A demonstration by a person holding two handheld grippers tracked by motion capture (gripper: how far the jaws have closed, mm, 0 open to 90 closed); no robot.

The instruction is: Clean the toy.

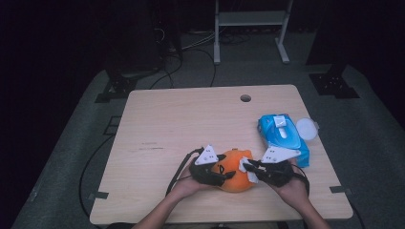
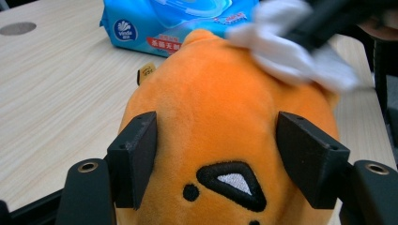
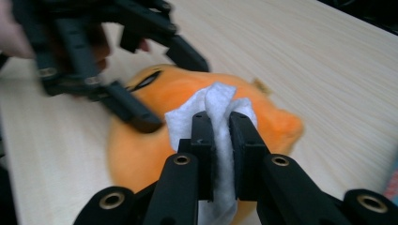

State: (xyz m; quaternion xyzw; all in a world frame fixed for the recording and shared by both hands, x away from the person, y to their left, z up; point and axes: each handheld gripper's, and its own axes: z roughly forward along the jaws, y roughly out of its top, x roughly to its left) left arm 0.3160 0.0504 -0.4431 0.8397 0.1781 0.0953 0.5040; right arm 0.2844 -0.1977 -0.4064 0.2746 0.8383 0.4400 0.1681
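Both forearms in from the near edge, angled toward each other. Left gripper (image 1: pixel 228 175) pointing right, jaws set apart around something held. Right gripper (image 1: pixel 249 167) pointing left, jaws nearly together, pinching. Tips close together.

A blue pack of wet wipes (image 1: pixel 282 137) lies on the right side of the wooden table (image 1: pixel 172 124), its flap open on top. Just beside it, at its far right corner, sits a round white lid (image 1: pixel 306 129). Near the far edge of the table, right of the middle, is a small round hole (image 1: pixel 245 98). Beyond the table, on the grey floor (image 1: pixel 382 143), stands a white metal frame (image 1: pixel 250 19), and black cables (image 1: pixel 191 52) trail across the floor on the far left.
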